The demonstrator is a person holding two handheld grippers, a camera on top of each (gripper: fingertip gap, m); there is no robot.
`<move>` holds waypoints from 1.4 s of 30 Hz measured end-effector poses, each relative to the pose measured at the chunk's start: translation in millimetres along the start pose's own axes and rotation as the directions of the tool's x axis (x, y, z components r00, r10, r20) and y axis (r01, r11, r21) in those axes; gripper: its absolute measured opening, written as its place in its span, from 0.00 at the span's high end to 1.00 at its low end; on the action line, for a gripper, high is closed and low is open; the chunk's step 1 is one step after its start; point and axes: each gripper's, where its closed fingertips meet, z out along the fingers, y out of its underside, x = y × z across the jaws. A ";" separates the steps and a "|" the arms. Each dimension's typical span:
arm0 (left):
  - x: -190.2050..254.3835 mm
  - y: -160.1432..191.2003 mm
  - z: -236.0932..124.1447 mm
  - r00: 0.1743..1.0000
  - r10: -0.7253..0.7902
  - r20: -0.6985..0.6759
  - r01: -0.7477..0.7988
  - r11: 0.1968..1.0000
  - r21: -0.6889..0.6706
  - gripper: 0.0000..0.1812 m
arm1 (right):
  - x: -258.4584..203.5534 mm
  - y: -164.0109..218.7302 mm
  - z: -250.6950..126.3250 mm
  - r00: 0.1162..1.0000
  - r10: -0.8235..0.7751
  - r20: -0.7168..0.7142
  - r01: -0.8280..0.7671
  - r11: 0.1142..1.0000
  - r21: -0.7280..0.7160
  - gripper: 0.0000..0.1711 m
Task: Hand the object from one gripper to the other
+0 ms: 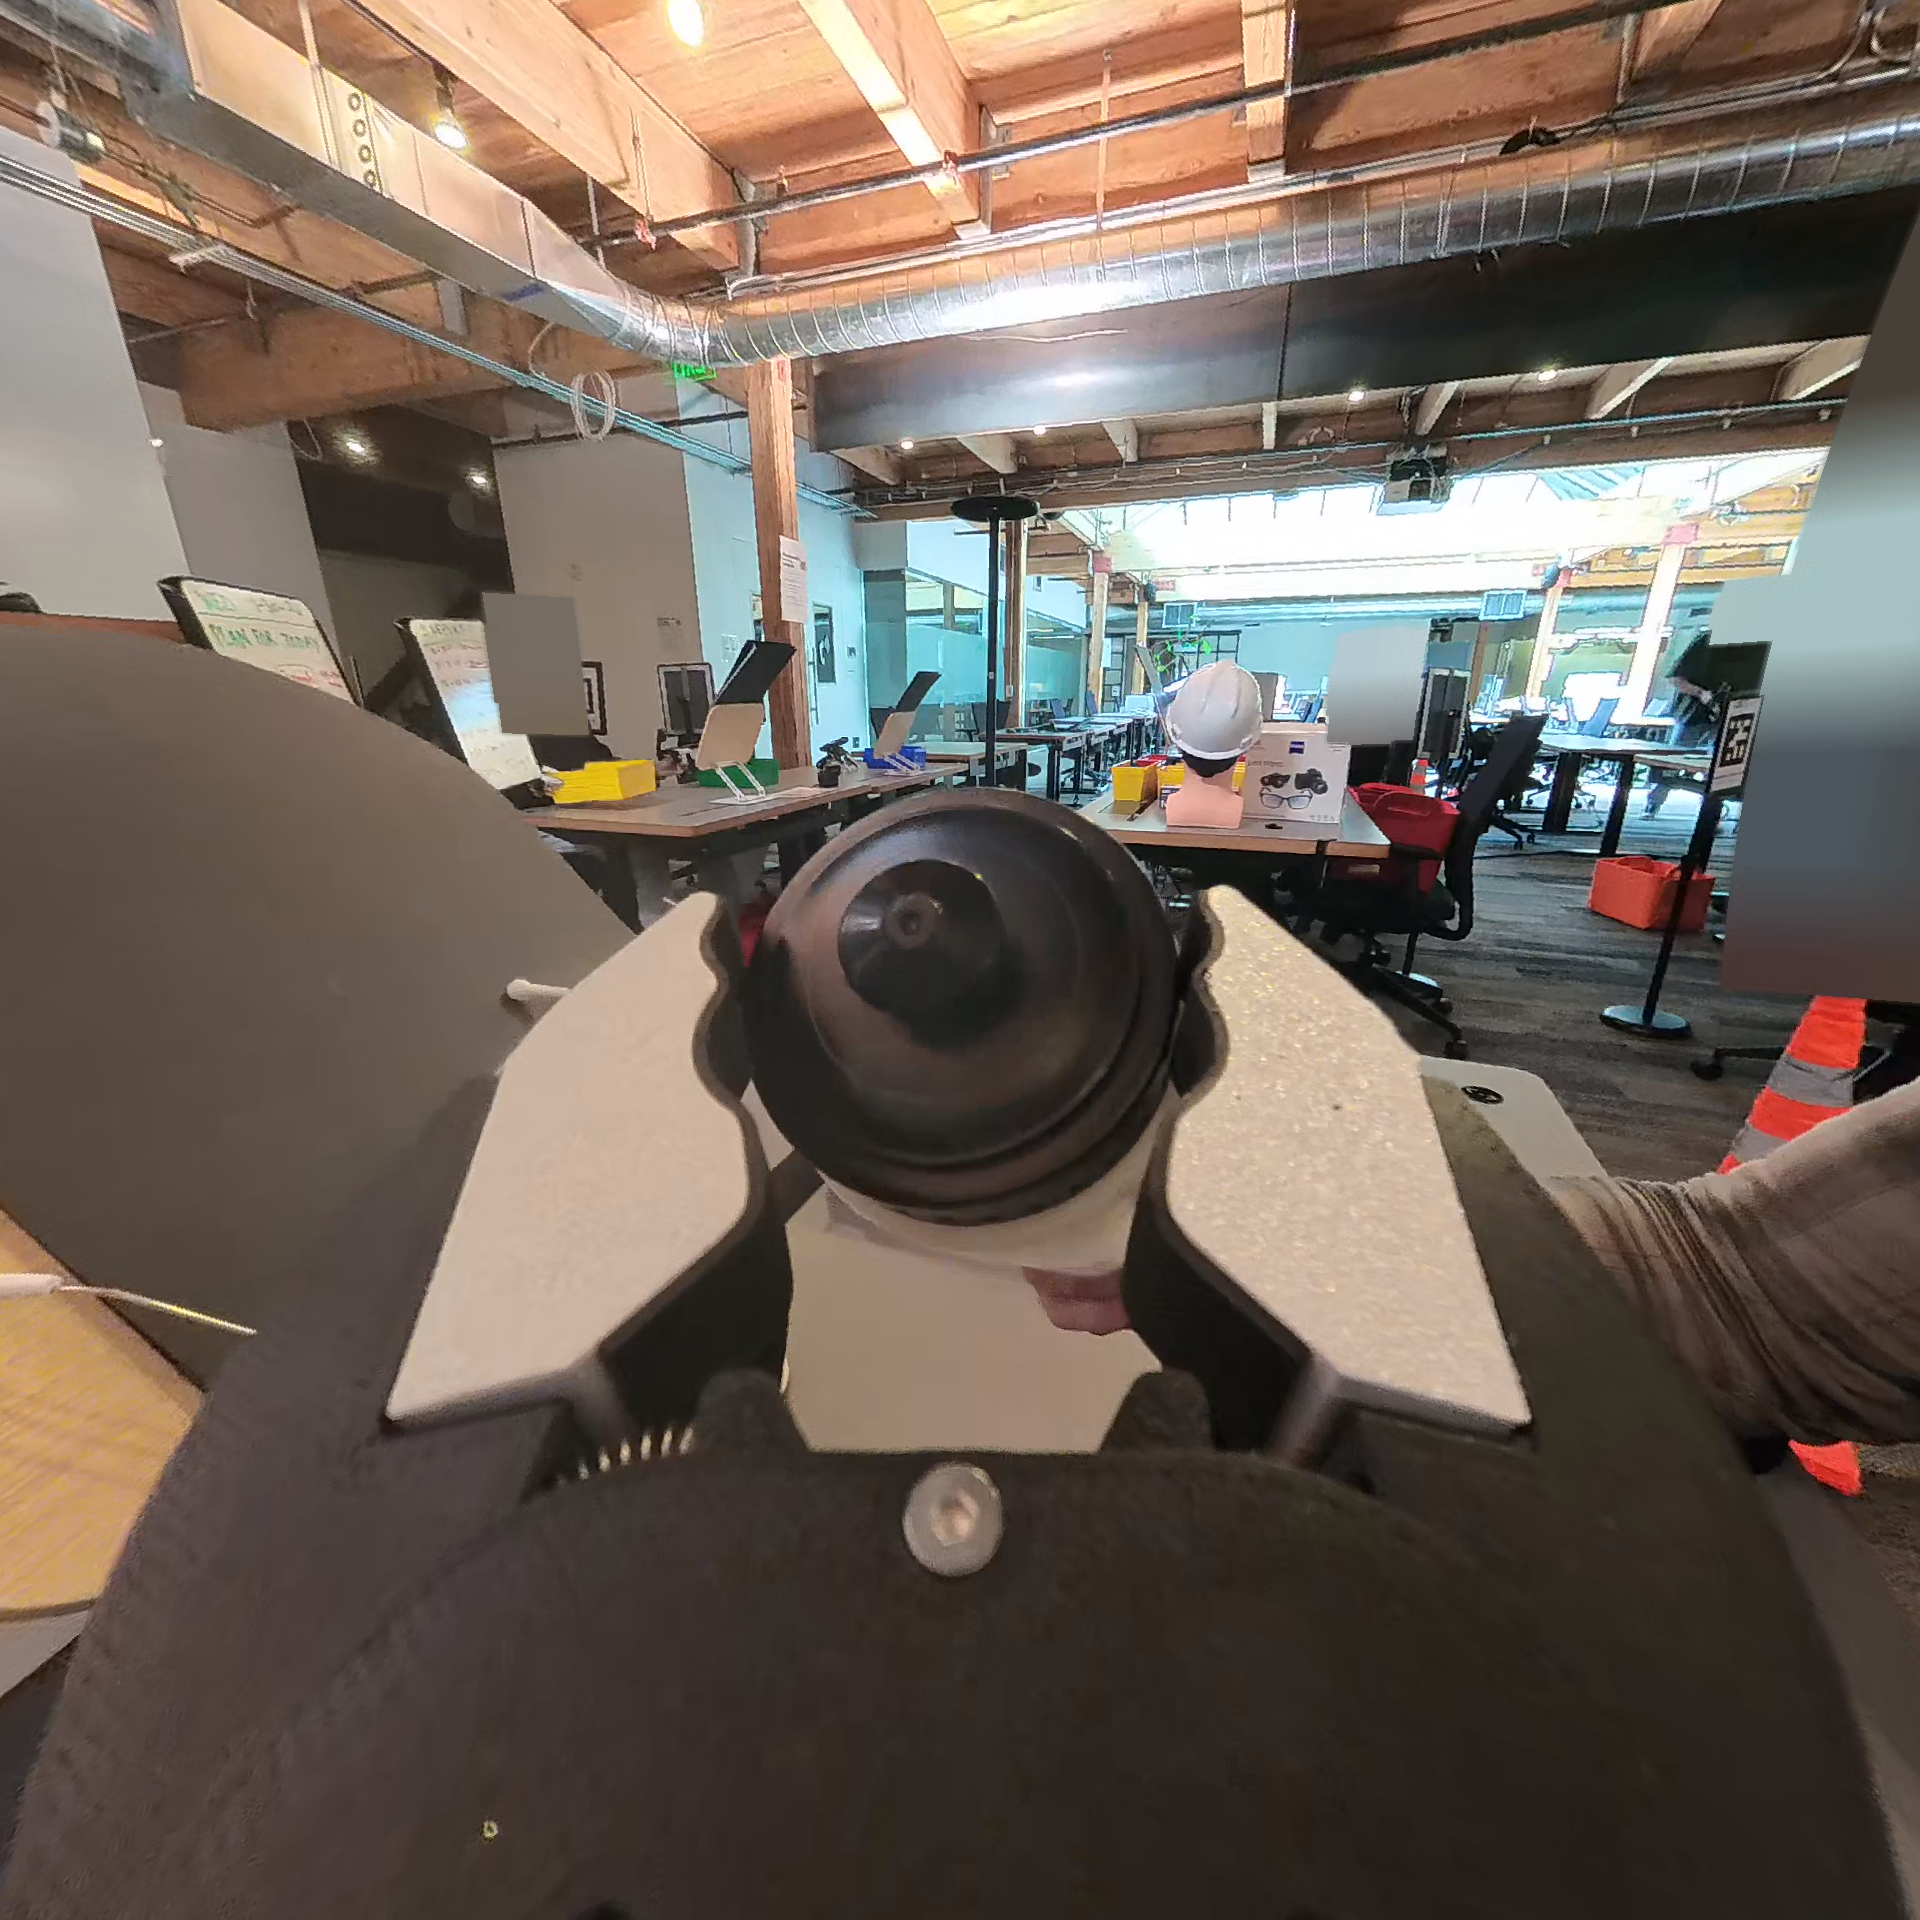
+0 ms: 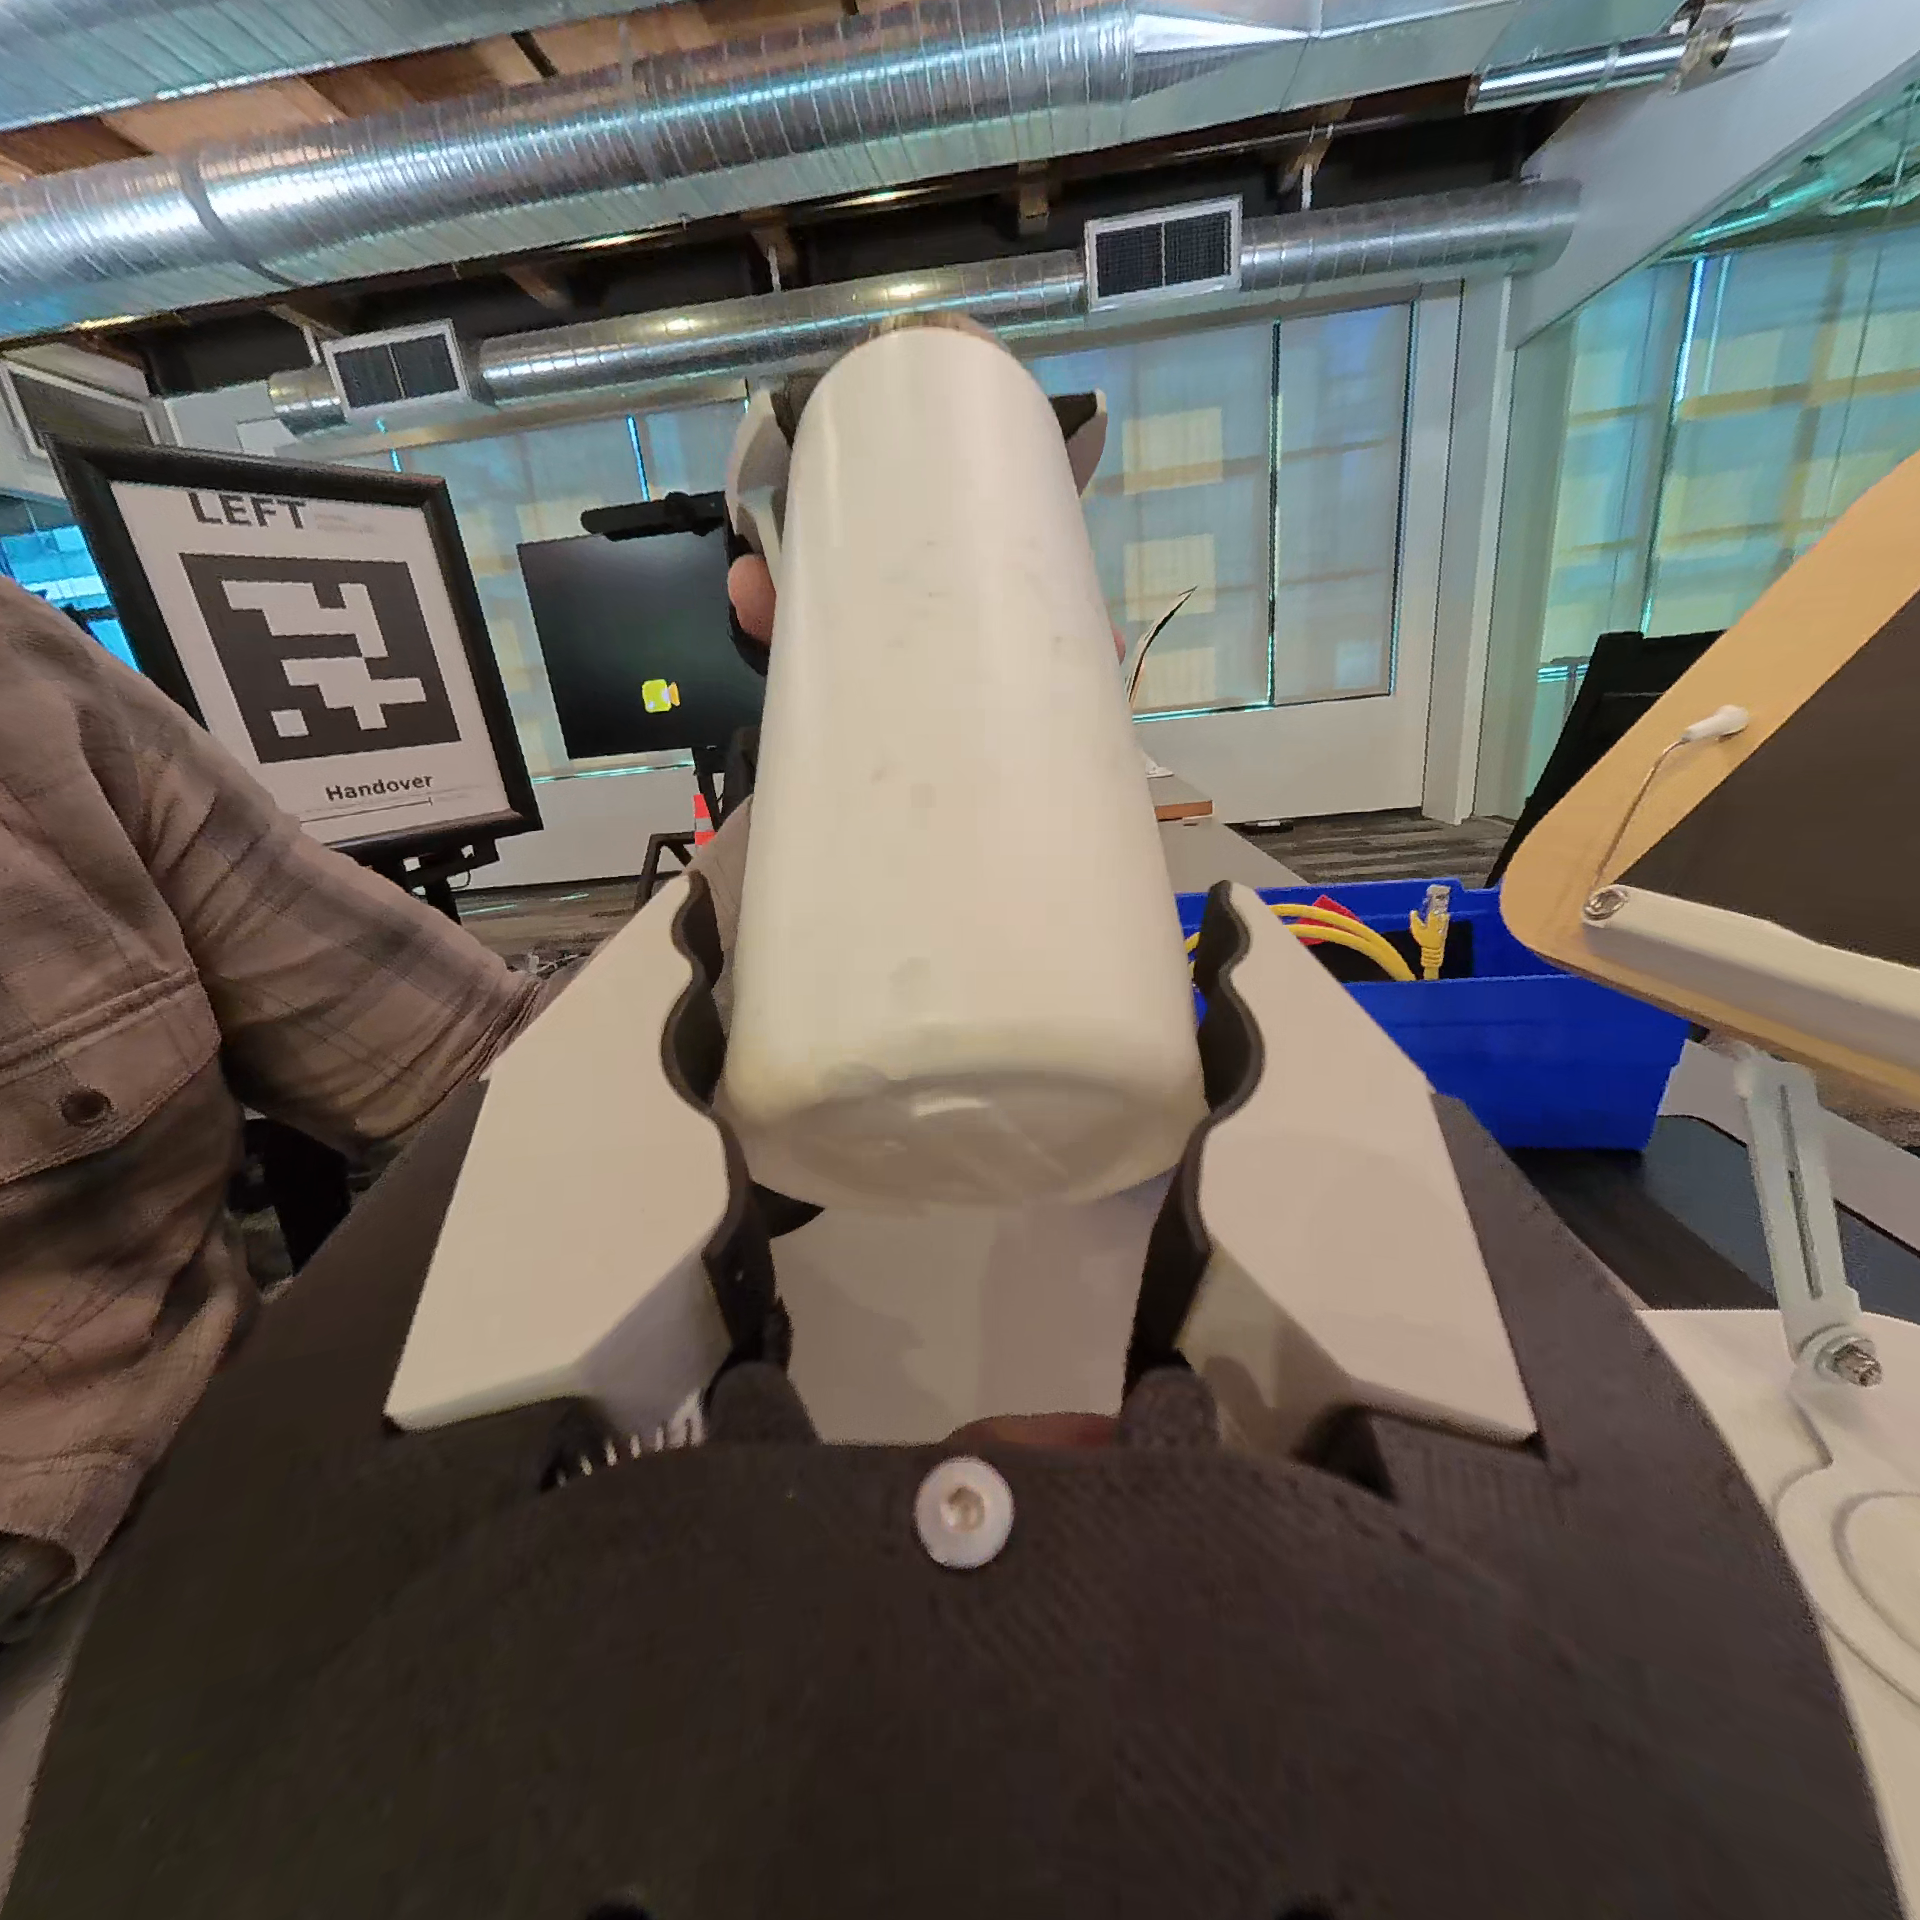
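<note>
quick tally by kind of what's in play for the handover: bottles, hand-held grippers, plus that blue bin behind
white bottle with black cap: 1
hand-held grippers: 2, the left hand-held gripper at the cap end and the right hand-held gripper at the base end
blue bin holding yellow cables: 1
total: 4

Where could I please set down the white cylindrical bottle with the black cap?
Free: the white tabletop at lower right, between the white bracket foot and the thin white cable; also the dark strip before the blue plastic bin. Crowded: the bin holds yellow cables, and the tilted wooden board overhangs it.
</note>
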 end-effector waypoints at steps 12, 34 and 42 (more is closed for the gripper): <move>-16.4 18.8 -2.7 0.998 -0.065 -0.017 0.065 0.998 0.001 0.57 | 12.3 -18.1 -13.5 0.998 -0.005 -0.067 0.009 0.998 0.068 0.48; -27.3 29.3 -3.6 0.995 -0.097 -0.023 0.098 0.992 0.074 0.57 | 20.7 -25.7 -20.6 0.992 -0.029 -0.125 0.039 0.996 0.075 0.48; -28.5 31.7 -3.4 0.994 -0.104 -0.023 0.105 0.992 0.072 0.57 | 25.9 -35.8 -29.3 0.989 -0.009 -0.149 0.030 0.991 0.133 0.48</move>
